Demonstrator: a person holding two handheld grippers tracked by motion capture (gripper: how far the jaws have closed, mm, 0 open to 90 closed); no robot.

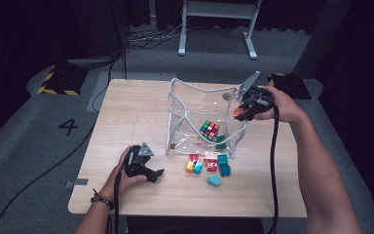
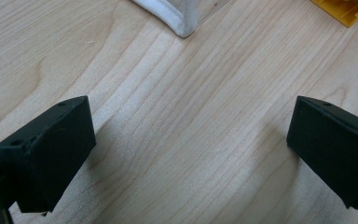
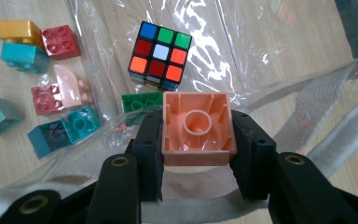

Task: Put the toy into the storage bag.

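My right gripper (image 3: 196,140) is shut on an orange toy brick (image 3: 196,127), its hollow underside facing the camera. In the high view that gripper (image 1: 241,113) hangs over the right rim of a clear plastic bag (image 1: 185,100) with white edging. Inside the bag lie a colour cube (image 1: 209,129) (image 3: 160,55) and a green brick (image 1: 221,142) (image 3: 141,101). My left gripper (image 1: 157,174) rests low on the table at the front left, jaws wide apart over bare wood (image 2: 191,149) with nothing between them.
Several loose bricks lie in front of the bag: red (image 1: 211,165), teal (image 1: 223,167), yellow (image 1: 190,167) and a teal wedge (image 1: 214,181). The wooden table (image 1: 126,117) has room on its left half. A cable (image 1: 274,161) trails from the right gripper.
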